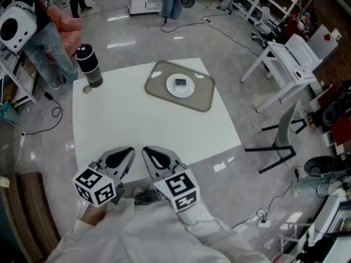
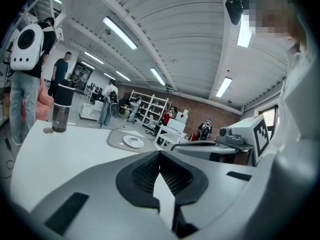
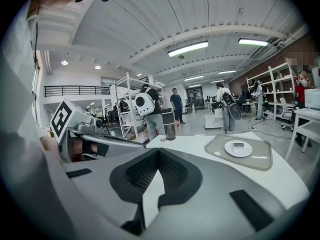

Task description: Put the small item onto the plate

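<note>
- This looks like a large open lab or workshop hall: a polished grey floor (image 1: 137, 32) spreads wide around a single white table (image 1: 137, 125).
- Long strip lights (image 3: 187, 48) hang under a ribbed white ceiling (image 2: 165, 29).
- White open shelving racks (image 3: 122, 96) and white desks (image 1: 288, 64) line the sides, and a brick wall (image 2: 192, 106) closes the back.
- Cables (image 1: 186, 24) trail over the floor.
- Several people (image 3: 176, 104) stand about.
- What seems to be a railed upper gallery (image 3: 75, 90) runs along one wall.
</note>
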`<move>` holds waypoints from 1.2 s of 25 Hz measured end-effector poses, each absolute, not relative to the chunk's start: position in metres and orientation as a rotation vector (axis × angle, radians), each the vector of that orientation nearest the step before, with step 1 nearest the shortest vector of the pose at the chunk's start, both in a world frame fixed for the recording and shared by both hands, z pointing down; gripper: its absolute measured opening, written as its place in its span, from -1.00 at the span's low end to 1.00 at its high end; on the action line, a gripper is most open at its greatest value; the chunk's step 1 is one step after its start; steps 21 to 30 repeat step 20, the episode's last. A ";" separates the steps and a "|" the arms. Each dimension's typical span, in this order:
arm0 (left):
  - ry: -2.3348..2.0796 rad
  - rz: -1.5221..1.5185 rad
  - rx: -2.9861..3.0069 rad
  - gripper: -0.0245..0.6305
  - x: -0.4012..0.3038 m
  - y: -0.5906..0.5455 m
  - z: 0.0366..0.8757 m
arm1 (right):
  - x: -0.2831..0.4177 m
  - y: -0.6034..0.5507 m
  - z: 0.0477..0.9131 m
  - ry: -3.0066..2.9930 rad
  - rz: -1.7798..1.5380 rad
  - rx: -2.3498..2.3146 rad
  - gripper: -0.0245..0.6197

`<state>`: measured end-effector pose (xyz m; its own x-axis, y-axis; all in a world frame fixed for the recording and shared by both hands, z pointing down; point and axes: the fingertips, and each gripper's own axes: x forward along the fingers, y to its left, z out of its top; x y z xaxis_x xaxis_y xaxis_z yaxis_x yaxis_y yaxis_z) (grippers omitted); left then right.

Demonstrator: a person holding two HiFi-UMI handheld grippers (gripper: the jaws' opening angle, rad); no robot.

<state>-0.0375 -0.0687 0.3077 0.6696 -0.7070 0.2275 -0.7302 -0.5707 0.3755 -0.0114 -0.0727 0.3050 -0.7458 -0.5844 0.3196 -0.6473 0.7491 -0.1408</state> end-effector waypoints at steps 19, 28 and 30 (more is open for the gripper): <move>-1.098 0.115 2.444 -0.90 -0.030 -0.060 0.312 | -0.007 -0.070 0.310 -2.690 0.366 0.965 -0.88; -1.098 0.114 2.442 -0.90 -0.031 -0.059 0.312 | -0.008 -0.069 0.310 -2.691 0.369 0.961 -0.88; -1.098 0.114 2.442 -0.90 -0.031 -0.059 0.312 | -0.008 -0.069 0.310 -2.691 0.369 0.961 -0.88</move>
